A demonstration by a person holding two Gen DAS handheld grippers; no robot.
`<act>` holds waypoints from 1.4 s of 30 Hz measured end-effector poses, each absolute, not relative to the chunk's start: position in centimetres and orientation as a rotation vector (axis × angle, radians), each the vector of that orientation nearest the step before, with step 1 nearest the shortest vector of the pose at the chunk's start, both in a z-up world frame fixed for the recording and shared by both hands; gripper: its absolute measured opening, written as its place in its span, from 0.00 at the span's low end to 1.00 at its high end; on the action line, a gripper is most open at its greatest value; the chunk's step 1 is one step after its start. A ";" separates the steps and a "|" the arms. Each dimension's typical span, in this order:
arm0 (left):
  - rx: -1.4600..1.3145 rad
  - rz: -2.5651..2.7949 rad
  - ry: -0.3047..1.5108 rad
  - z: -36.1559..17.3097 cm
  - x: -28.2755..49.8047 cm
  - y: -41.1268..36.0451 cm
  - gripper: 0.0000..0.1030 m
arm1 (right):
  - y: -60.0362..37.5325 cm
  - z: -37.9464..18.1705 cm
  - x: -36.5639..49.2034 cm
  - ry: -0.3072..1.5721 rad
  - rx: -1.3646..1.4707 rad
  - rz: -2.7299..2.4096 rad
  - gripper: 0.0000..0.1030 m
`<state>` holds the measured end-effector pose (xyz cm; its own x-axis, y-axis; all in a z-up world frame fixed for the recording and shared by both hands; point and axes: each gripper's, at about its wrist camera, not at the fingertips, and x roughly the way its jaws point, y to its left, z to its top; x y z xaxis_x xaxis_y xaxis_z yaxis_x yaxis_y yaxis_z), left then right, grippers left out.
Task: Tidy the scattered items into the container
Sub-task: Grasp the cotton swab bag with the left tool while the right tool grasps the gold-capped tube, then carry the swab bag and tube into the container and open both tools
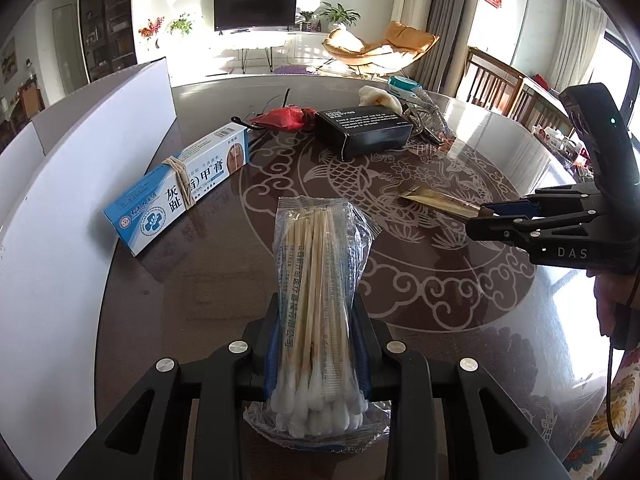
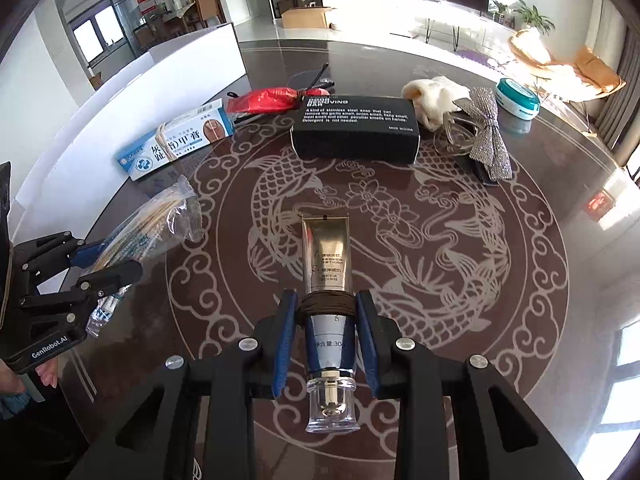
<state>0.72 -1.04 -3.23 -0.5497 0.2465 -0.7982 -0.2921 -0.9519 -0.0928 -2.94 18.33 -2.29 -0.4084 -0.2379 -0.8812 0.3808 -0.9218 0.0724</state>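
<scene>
In the left wrist view my left gripper (image 1: 317, 304) is shut on a clear pack of cotton swabs (image 1: 316, 248), held just above the dark patterned table (image 1: 420, 288), swab heads toward the camera. In the right wrist view my right gripper (image 2: 327, 300) is shut on a gold tube (image 2: 326, 248) near its clear cap end. Each view shows the other tool: the right gripper (image 1: 494, 216) with the tube (image 1: 432, 198), and the left gripper (image 2: 116, 264) with the swab pack (image 2: 160, 216). A white box (image 1: 80, 200) with tall walls stands along the table's left edge.
A blue-and-white ointment carton (image 1: 180, 184) leans against the white box. Farther back lie a red pouch (image 1: 286, 118), a black carton (image 1: 364, 128), a cream cloth (image 2: 436, 96), a glittery bow (image 2: 486, 136) and a teal tin (image 2: 518, 100). A person's hands hold both tools.
</scene>
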 end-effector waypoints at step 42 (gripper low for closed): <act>-1.288 2.927 -0.375 7.1 1.0 -31.9 0.29 | -9.1 11.9 -7.6 -0.255 1.115 -1.899 0.29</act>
